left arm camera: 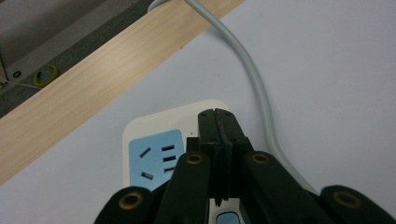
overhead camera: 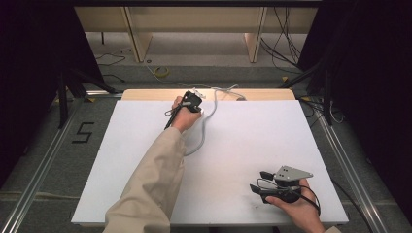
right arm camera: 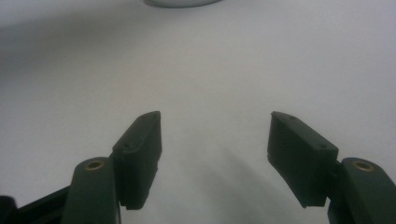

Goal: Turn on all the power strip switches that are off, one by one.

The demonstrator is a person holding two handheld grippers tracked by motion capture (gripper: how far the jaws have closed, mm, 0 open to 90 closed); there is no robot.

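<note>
A white power strip (left arm camera: 149,130) with a pale blue socket face (left arm camera: 156,156) lies at the far edge of the white table top (overhead camera: 252,136). Its grey cable (overhead camera: 206,121) curves back toward me and away again; the same cable (left arm camera: 254,79) runs off past the wooden edge. My left gripper (overhead camera: 194,97) hovers right over the strip, and in the left gripper view this gripper (left arm camera: 217,116) has its jaws pressed together with nothing visible between them. My right gripper (overhead camera: 257,181) rests near the front right corner, and seen from its own camera the right gripper (right arm camera: 215,135) is open over bare white surface.
A wooden strip (overhead camera: 145,94) borders the table's far side. On the floor beyond lie a yellow ring (overhead camera: 162,72) and loose cables. A black "5" mark (overhead camera: 83,132) sits on the floor at left, beside a metal rail. Wooden furniture legs stand at the back.
</note>
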